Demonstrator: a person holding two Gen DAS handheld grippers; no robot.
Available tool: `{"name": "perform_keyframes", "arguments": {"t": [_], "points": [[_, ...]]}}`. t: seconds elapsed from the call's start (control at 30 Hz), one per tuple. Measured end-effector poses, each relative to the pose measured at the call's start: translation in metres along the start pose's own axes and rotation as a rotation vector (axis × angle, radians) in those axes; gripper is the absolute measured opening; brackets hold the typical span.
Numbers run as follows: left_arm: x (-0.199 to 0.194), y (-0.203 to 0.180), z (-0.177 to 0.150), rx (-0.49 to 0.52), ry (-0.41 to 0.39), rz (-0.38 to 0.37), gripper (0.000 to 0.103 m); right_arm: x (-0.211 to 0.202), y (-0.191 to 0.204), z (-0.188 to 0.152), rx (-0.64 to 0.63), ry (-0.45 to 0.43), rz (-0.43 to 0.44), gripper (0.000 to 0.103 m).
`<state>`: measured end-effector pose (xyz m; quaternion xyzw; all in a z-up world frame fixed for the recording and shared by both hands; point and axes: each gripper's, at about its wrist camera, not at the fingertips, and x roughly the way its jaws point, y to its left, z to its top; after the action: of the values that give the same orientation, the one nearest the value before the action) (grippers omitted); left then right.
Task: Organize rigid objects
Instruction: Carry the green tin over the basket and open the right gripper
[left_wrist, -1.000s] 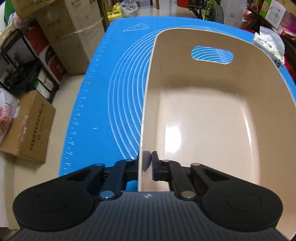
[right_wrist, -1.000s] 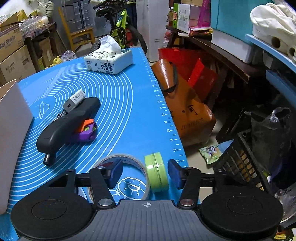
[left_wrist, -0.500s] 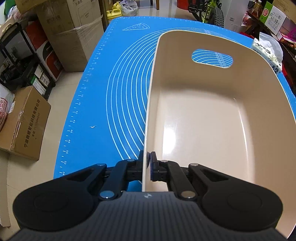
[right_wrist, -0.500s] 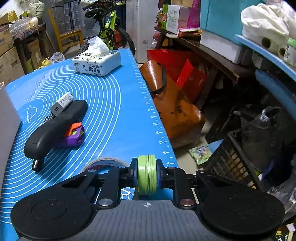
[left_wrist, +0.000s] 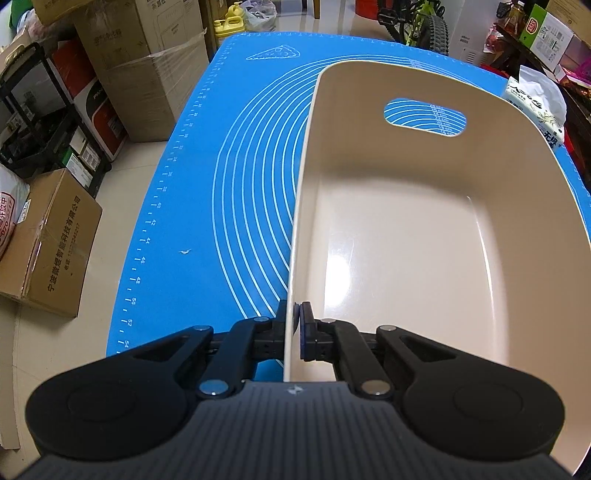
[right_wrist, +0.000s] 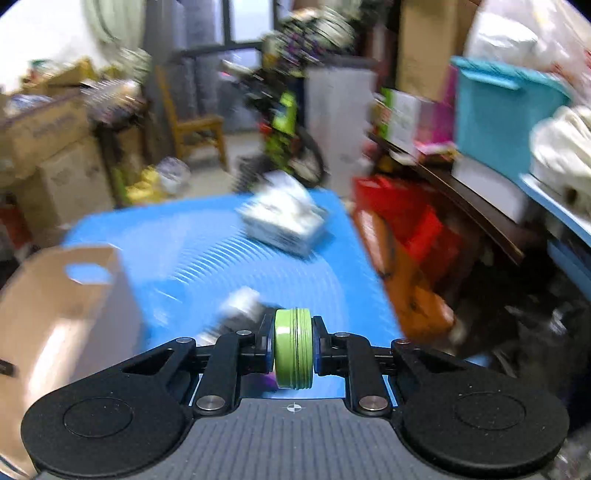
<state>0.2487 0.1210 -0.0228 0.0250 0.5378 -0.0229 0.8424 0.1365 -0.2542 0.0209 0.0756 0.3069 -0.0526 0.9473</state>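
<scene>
While my left gripper (left_wrist: 291, 325) pinches the near wall of the beige bin (left_wrist: 406, 236), 1 pad inside and 1 outside, my right gripper (right_wrist: 293, 349) clamps the green tin (right_wrist: 293, 347) upright by its 2 flat faces, above the blue mat (right_wrist: 207, 236). Beyond it I see a blurred tissue pack (right_wrist: 284, 221).
</scene>
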Motion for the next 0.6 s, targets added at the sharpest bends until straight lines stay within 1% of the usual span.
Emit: {"name": "perform_keyframes", "arguments": {"t": [0.17,0.3,0.5,0.6], "points": [[0.0,0.001,0.0,-0.002,-0.001,-0.001,0.006,0.003,0.056,0.021,-0.034,-0.022,0.139,0.03],[0.0,0.001,-0.001,-0.002,-0.001,0.002,0.006,0.014,0.096,0.027,-0.057,-0.004,0.219,0.03],[0.0,0.001,-0.001,-0.008,0.002,-0.004,0.006,0.042,0.161,0.018,-0.132,0.084,0.305,0.03],[0.0,0.002,0.0,-0.009,0.002,-0.008,0.006,0.059,0.186,0.006,-0.16,0.152,0.321,0.03]]}}
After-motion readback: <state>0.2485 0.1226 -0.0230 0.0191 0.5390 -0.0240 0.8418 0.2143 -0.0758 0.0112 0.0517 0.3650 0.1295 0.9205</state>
